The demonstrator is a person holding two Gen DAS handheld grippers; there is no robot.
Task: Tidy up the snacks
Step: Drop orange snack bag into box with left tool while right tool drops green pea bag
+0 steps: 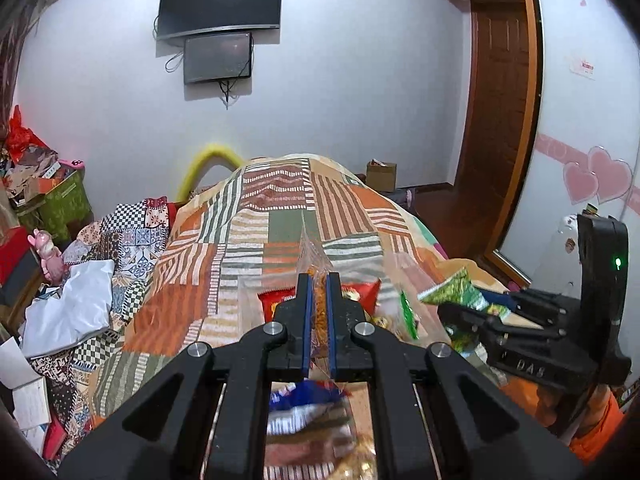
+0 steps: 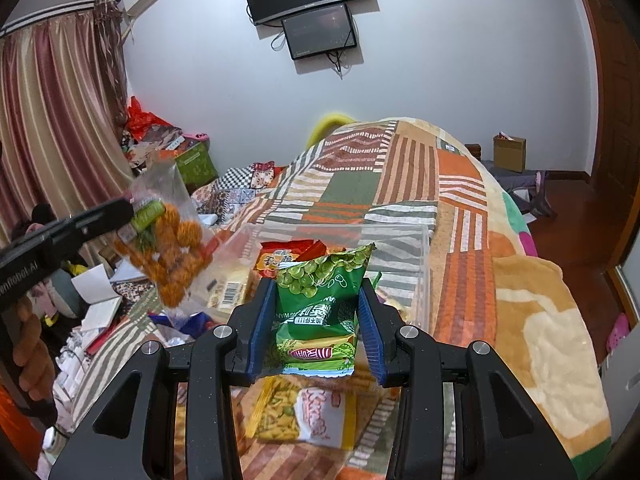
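Note:
My left gripper [image 1: 319,280] is shut on a clear bag of orange snack balls [image 1: 310,248], held up above the bed. In the right wrist view that bag [image 2: 172,248] hangs from the left gripper [image 2: 128,208] at the left. My right gripper [image 2: 316,296] is shut on a green pea snack packet [image 2: 320,292], held just in front of a clear plastic box [image 2: 400,236]. A red packet [image 2: 280,256] and other snacks lie in the box. From the left wrist view the right gripper [image 1: 448,312] shows at the right with the green packet [image 1: 456,290].
A patchwork blanket [image 2: 400,176] covers the bed. A yellow and white snack packet [image 2: 304,416] lies under my right gripper, a blue one [image 1: 296,400] under my left. Cluttered boxes and papers [image 1: 48,200] fill the left side. A cardboard box [image 2: 509,152] stands on the floor.

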